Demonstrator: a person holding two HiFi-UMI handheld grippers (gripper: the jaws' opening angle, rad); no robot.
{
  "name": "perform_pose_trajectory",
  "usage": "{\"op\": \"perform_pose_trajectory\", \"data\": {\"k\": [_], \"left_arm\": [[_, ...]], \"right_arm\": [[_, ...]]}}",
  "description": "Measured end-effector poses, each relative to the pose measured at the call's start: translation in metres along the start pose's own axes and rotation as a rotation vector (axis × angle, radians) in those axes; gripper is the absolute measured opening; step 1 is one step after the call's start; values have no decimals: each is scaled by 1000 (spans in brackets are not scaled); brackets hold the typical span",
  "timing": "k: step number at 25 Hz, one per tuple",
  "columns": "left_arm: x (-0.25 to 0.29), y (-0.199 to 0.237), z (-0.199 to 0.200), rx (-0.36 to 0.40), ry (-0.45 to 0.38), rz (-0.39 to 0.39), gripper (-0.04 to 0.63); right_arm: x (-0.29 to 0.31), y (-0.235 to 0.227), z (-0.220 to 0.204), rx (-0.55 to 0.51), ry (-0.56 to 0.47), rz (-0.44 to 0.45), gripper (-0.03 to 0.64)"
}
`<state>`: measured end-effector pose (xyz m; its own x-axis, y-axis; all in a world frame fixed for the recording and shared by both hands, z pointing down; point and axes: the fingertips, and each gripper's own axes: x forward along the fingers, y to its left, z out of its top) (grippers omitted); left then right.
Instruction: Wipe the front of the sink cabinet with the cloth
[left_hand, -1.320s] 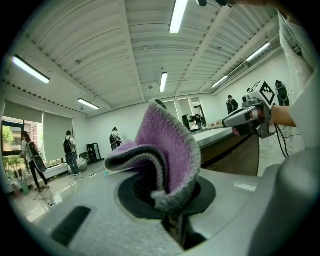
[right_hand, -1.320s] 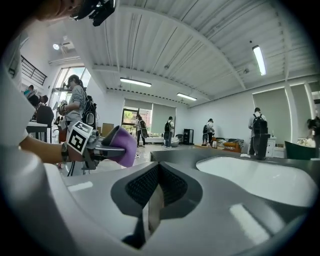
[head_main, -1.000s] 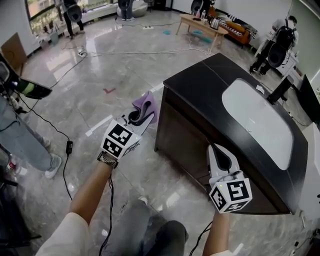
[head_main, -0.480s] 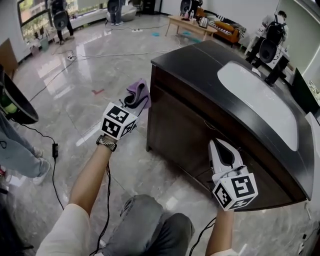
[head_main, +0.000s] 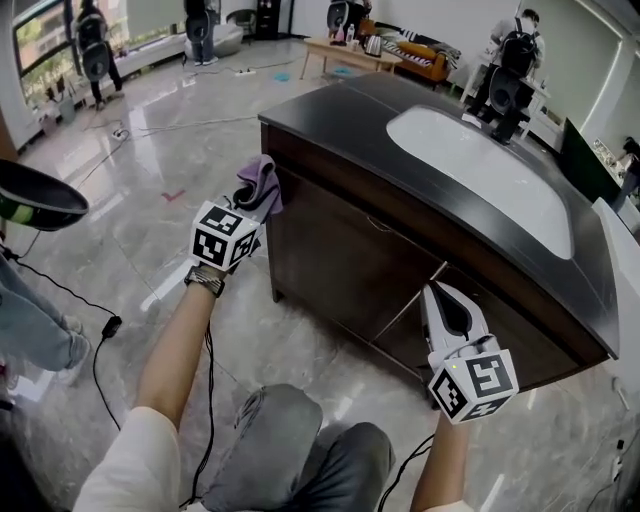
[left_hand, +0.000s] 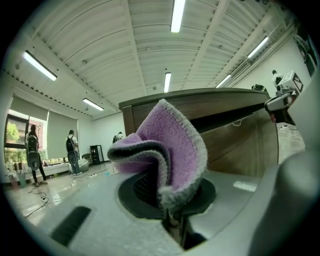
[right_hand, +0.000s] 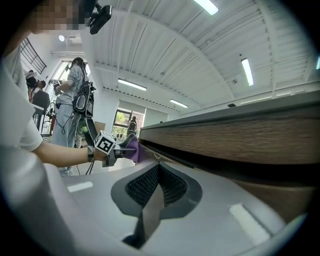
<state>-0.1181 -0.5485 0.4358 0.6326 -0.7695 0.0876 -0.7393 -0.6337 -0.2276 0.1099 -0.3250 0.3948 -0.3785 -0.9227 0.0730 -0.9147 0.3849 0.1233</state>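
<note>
The sink cabinet (head_main: 345, 262) has a dark wood front, a black top and a white basin (head_main: 480, 178). A purple cloth (head_main: 261, 177) is pinched in my left gripper (head_main: 254, 200), which holds it up against the top left corner of the cabinet front. In the left gripper view the folded cloth (left_hand: 172, 145) fills the jaws, with the cabinet (left_hand: 240, 142) just behind it. My right gripper (head_main: 441, 293) is shut and empty, low before the cabinet's right half. The right gripper view looks along the cabinet front (right_hand: 240, 137) to the cloth (right_hand: 132, 148).
Glossy stone floor (head_main: 150, 230) with cables (head_main: 100, 335) lies to the left. A black dish-shaped object (head_main: 40, 205) juts in at the left edge. People stand far back, near a low table (head_main: 350, 52). The holder's knees (head_main: 300, 450) are at the bottom.
My left gripper has carried the cloth rightward from over the floor to the cabinet's left corner. The right gripper has stayed about where it was, still shut.
</note>
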Motion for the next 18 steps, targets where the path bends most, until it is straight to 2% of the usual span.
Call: {"op": "perform_pose_trajectory", "data": {"k": [9, 18], "left_arm": [[5, -69, 19, 14, -30, -76, 43], [12, -166, 42, 48, -60, -199, 43]], "right_arm": [[-66, -24, -12, 12, 20, -105, 8], [-139, -59, -22, 39, 26, -216, 8]]}}
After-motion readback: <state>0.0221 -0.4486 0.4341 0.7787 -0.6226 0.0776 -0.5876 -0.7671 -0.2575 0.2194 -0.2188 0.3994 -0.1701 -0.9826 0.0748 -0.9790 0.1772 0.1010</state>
